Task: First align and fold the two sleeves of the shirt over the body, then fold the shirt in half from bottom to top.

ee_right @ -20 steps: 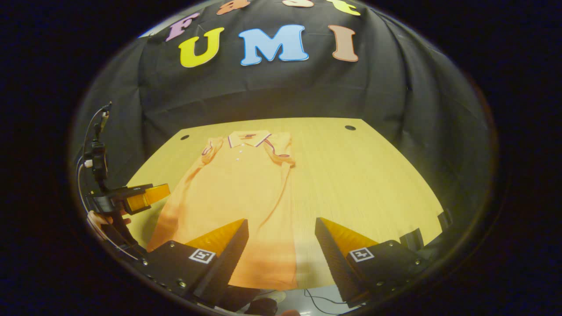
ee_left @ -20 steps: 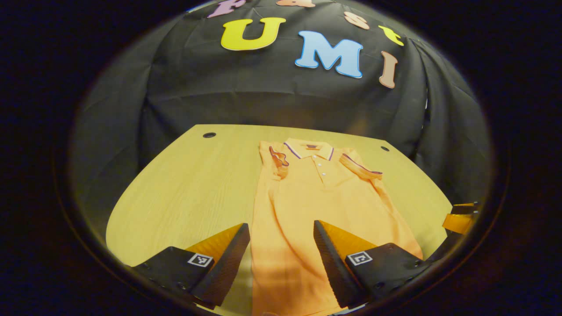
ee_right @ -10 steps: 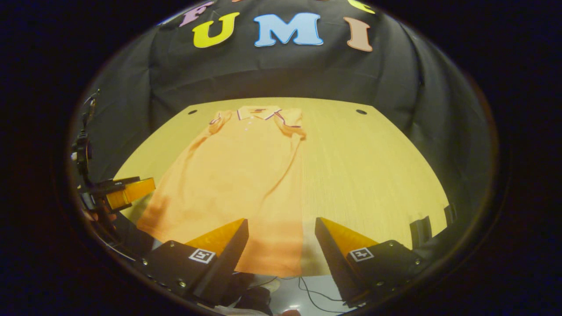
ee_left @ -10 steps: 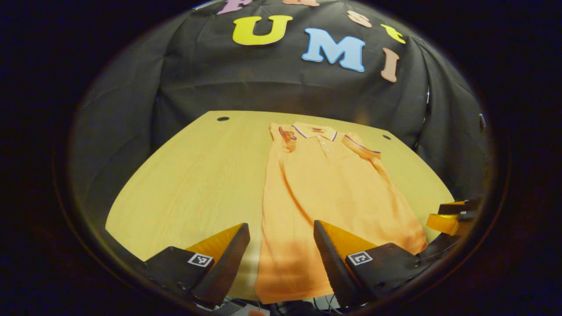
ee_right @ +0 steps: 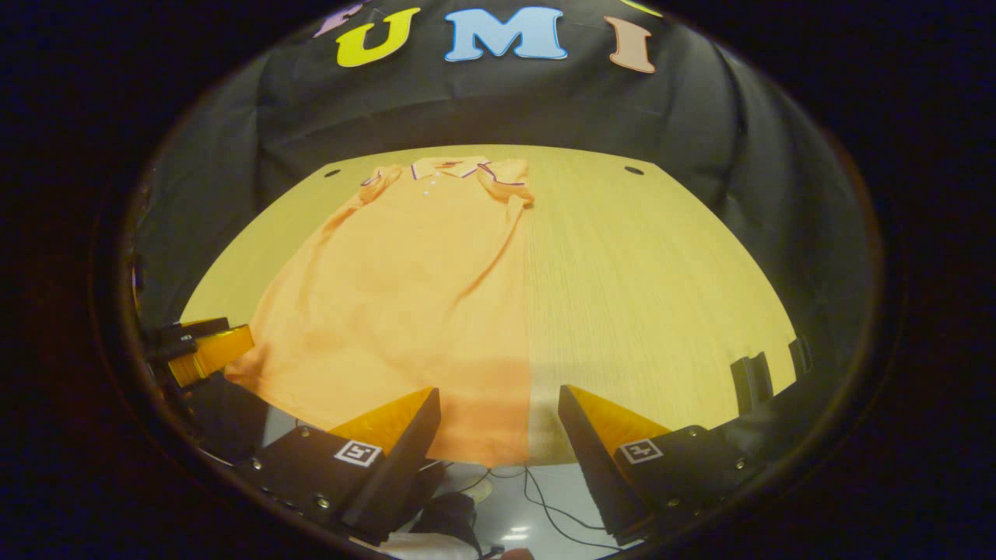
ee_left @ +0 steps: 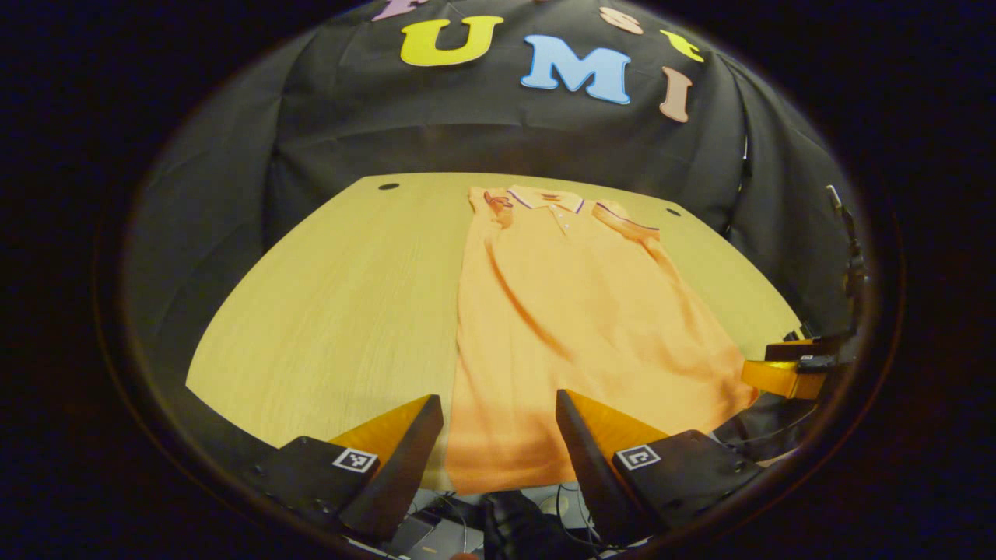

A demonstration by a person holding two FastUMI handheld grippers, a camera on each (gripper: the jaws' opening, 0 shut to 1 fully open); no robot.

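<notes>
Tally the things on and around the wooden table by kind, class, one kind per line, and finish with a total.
Orange polo shirt: 1
Wooden table: 1
Cable holes in the tabletop: 2
Grippers: 2, the left gripper and the right gripper
Total: 6

Orange shirt (ee_left: 576, 311) with dark-striped collar (ee_left: 545, 199); pale wood-grain table (ee_left: 334, 295).
</notes>
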